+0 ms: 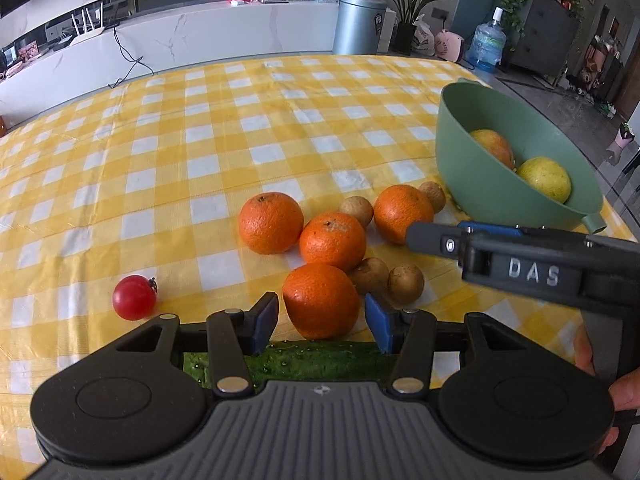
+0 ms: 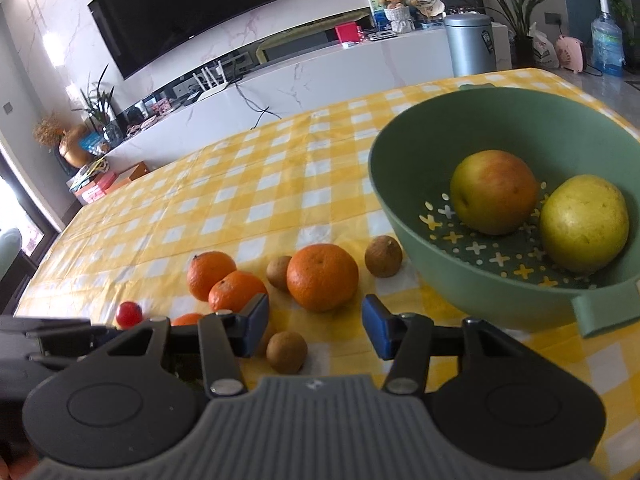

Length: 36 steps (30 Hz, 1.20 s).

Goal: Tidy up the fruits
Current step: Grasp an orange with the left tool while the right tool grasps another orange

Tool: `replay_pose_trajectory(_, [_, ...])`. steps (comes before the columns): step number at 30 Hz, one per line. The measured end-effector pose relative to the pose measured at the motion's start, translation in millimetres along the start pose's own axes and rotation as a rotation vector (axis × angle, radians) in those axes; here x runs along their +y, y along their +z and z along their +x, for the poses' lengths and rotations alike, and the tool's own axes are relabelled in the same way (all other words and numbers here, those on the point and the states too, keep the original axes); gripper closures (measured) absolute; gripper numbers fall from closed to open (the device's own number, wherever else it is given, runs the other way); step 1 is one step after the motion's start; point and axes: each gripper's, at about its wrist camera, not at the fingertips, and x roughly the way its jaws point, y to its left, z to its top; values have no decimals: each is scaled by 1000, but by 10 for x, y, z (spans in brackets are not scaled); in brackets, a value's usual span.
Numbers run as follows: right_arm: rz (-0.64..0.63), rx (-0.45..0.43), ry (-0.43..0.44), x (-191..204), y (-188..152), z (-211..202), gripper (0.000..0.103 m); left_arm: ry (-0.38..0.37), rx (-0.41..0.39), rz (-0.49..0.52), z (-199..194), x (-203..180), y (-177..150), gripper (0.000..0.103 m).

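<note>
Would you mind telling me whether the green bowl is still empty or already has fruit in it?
Not empty: the green bowl holds two fruits, an apple and a yellow pear, resting on its perforated bottom.

An orange [image 1: 321, 301] sits between the left gripper's [image 1: 322, 318] fingers; three oranges lie beyond, the bowl [image 1: 472, 184] far right.

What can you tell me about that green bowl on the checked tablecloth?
The green bowl is a deep, round, matte colander that looks like plastic. Its floor is pierced with cross-shaped and round holes, through which the yellow tablecloth shows. A flat tab handle sticks out from the near rim. It stands upright on the cloth near the table's edge. Inside lie two fruits: a reddish-yellow apple and a yellow-green one, touching each other. Neither gripper touches the bowl.
</note>
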Motion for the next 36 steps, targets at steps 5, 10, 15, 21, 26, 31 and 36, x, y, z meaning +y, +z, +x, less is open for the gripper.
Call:
replay_pose_trajectory(5, [9,-2,-19,-7,27,99,53,-29,-3,-42,41,59,-14,50])
replay_pose_trajectory(10, [8,7,-14,17,32,197,53,-34,-22,-39,53,56,-38,54])
replay_pose_trajectory(15, [7,8,-9,27,34,265,54,-51,-24,-64,93,79,-41,54])
replay_pose_trajectory(21, [5,5,-22,30,23,310,60,-61,-25,-67,113,82,-51,54])
replay_pose_trajectory(26, [-11,2,-25,41,8,288,61,-64,-31,-81,99,90,-54,56])
replay_pose_trajectory(31, [-44,-16,-9,93,0,221,61,-32,-44,-79,65,83,-66,57])
replay_pose_trajectory(36, [-107,-53,18,195,-18,69,62,-30,-85,-114,-74,116,-83,57])
